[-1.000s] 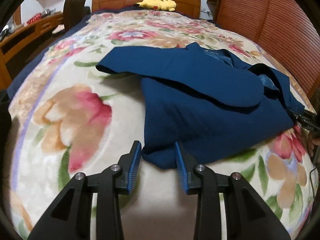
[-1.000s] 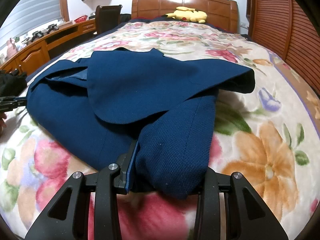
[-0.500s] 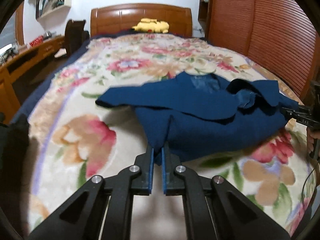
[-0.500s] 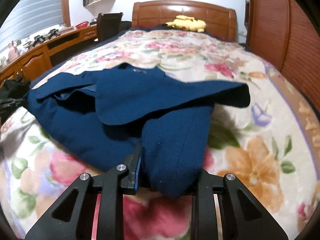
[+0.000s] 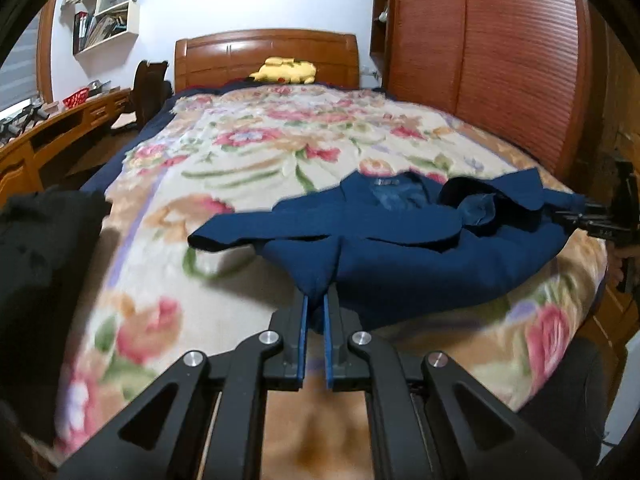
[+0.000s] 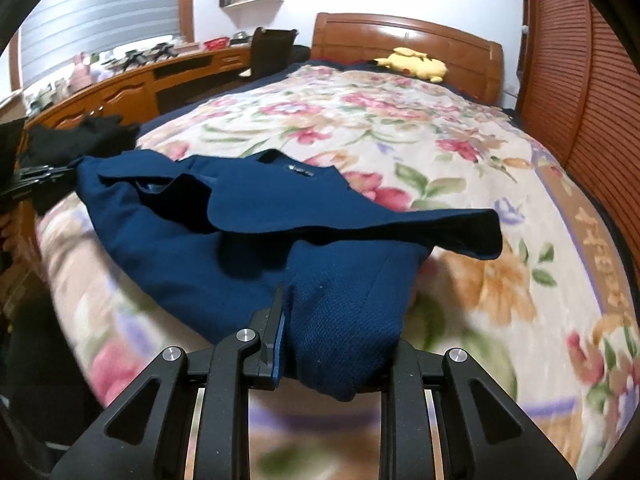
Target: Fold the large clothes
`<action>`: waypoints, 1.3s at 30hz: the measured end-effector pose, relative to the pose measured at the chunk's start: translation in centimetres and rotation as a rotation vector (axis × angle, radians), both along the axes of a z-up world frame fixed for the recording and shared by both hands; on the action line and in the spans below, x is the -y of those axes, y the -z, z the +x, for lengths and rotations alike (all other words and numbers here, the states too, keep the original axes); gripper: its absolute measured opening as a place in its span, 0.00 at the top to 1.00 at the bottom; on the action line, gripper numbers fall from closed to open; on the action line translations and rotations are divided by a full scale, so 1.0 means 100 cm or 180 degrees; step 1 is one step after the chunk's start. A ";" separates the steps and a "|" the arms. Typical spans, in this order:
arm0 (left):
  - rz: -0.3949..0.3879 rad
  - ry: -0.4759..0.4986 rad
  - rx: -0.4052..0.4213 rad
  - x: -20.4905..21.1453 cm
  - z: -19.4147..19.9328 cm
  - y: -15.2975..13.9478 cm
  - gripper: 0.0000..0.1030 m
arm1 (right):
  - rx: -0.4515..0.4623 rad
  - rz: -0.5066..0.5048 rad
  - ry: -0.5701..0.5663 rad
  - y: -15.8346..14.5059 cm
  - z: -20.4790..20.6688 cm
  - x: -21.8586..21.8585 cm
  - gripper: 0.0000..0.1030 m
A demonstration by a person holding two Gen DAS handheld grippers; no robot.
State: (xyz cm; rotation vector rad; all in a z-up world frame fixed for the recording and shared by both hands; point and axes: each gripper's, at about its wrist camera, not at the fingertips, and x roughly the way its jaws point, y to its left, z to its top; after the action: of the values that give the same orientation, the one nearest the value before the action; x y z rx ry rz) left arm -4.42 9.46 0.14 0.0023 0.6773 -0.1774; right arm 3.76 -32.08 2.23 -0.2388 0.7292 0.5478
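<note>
A navy blue jacket (image 5: 420,256) lies partly folded on the floral bedspread (image 5: 280,140), its near edge lifted. My left gripper (image 5: 315,304) is shut on the jacket's lower left corner. In the right wrist view the jacket (image 6: 224,248) drapes over my right gripper (image 6: 336,320), which is shut on its lower right corner; the right finger is hidden under the cloth. Each gripper shows at the other view's edge: the right one (image 5: 592,220), the left one (image 6: 36,176). One sleeve (image 6: 440,228) lies folded across the body.
A yellow plush toy (image 5: 286,70) sits by the wooden headboard (image 5: 264,52). A wooden slatted wardrobe (image 5: 480,60) runs along the right side. A desk (image 6: 132,84) and dark chair (image 6: 272,50) stand left of the bed. Black clothing (image 5: 44,248) is piled at the left.
My left gripper closed on the jacket's corner. Both grippers lifted and pulled back toward the foot of the bed, raising the jacket's near edge.
</note>
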 end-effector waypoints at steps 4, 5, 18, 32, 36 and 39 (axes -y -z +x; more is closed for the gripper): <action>0.0133 -0.0085 -0.0064 0.004 -0.004 0.015 0.93 | -0.0093 -0.0123 0.0067 0.018 -0.009 -0.003 0.74; 0.0147 -0.0084 -0.0051 0.005 -0.006 0.015 0.93 | -0.0107 -0.0144 0.0089 0.021 -0.009 -0.003 0.72; 0.0215 -0.0187 0.0361 0.006 -0.027 -0.011 0.70 | 0.0245 -0.0395 0.0289 -0.005 -0.036 -0.006 0.42; -0.0002 -0.0282 0.0355 0.004 -0.011 0.020 0.66 | 0.0602 -0.0717 0.0395 -0.026 -0.022 -0.051 0.36; -0.0011 -0.0273 0.0372 0.003 -0.012 0.021 0.66 | 0.0684 -0.0660 0.0360 -0.035 -0.019 -0.058 0.34; -0.0032 -0.0264 0.0382 0.003 -0.011 0.022 0.66 | 0.0653 -0.0552 0.0153 -0.034 -0.016 -0.077 0.34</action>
State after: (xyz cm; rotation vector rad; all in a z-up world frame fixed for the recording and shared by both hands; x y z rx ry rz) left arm -5.56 9.18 -2.10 -0.0244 0.5558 -0.1000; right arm 2.19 -24.37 5.65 -0.4312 0.5814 0.4075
